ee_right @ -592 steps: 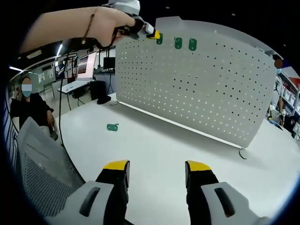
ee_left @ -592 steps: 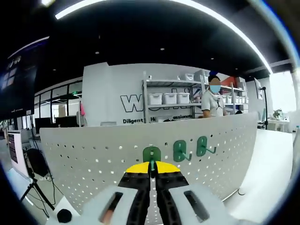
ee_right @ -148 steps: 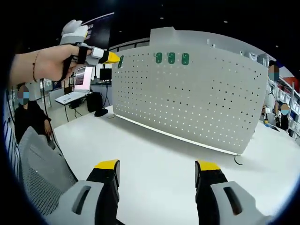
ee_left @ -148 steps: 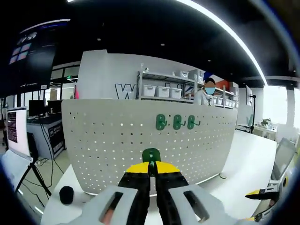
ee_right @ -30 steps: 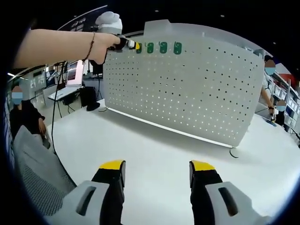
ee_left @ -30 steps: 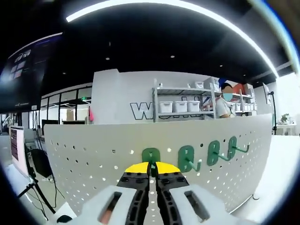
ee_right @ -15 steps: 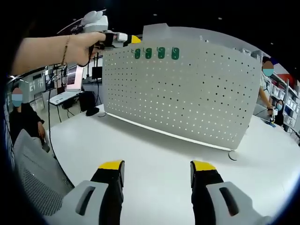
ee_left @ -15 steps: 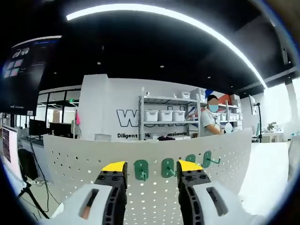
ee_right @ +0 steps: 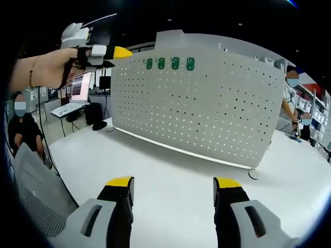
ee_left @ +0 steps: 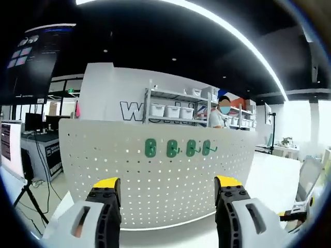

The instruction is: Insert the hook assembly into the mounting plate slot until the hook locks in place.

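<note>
A white perforated mounting plate [ee_left: 155, 181] [ee_right: 207, 113] stands upright on the white table [ee_right: 170, 181]. Several green hooks [ee_left: 178, 148] [ee_right: 169, 63] hang in a row near its top edge. My left gripper [ee_left: 166, 183] is open and empty, held back from the plate at hook height. It also appears in the right gripper view as the left gripper [ee_right: 111, 54], held by a hand at the plate's upper left. My right gripper [ee_right: 173, 183] is open with nothing between its jaws, low over the table.
A mesh chair back [ee_right: 31, 196] sits at the near left. A seated person [ee_right: 23, 126] is at the far left, and another person [ee_left: 222, 116] stands behind the plate by white shelves [ee_left: 176, 111]. A black tripod [ee_left: 23, 199] stands left of the table.
My left gripper has drawn back from the plate with its jaws wider apart, leaving the green hook it held a second ago on the plate. The right gripper stays open.
</note>
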The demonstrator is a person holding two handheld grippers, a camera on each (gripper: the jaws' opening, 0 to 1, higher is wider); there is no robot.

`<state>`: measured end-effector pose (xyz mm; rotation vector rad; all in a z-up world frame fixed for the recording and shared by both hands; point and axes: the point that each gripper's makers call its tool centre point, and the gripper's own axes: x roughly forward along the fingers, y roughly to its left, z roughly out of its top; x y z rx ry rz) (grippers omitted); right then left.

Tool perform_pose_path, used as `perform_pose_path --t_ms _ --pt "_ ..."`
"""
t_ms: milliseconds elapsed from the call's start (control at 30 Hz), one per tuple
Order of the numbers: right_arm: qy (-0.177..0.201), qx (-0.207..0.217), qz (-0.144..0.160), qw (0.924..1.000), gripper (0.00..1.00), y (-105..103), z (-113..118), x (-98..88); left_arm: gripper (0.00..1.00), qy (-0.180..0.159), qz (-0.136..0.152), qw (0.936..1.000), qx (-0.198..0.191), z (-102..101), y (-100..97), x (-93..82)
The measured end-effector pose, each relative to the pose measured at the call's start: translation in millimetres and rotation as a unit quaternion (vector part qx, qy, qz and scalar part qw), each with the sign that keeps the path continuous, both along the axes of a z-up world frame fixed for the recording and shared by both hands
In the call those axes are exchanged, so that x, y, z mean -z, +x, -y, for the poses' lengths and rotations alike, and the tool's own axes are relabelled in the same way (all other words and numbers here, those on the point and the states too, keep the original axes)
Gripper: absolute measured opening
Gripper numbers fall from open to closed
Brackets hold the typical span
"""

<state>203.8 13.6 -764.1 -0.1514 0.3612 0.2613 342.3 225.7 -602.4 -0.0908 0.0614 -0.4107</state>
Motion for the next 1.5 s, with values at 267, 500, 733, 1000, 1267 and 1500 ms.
perform_pose_path --t_ms 267,500,733,1000,1267,1500 --pt "-0.005 -0.001 -0.002 1.0000 0.60 -0.6 0.1 1.2 0.86 -0.008 -0.039 0.9991 0.010 -7.0 -35.0 30.1" --pt "-0.004 -0.002 -0.002 1.0000 0.61 -0.8 -0.2 1.0 0.90 0.020 -0.072 0.9970 0.022 -12.1 -62.3 55.6" --pt "-0.005 -0.002 0.000 1.0000 0.62 -0.9 0.2 0.3 0.96 0.009 -0.092 0.9953 0.031 -13.2 -83.5 72.8" --pt "-0.006 -0.004 0.000 1.0000 0.62 -1.4 -0.9 0.0 0.99 -0.003 -0.103 0.9939 0.038 -9.1 -98.0 81.6" --pt "-0.006 -0.006 0.001 1.0000 0.62 -1.6 -1.5 -0.8 1.00 -0.012 -0.116 0.9926 0.034 -16.4 -113.5 98.7" --pt "-0.006 -0.007 0.003 1.0000 0.62 -1.8 -2.4 -1.3 1.00 -0.017 -0.141 0.9894 0.029 -23.0 -125.3 116.4"
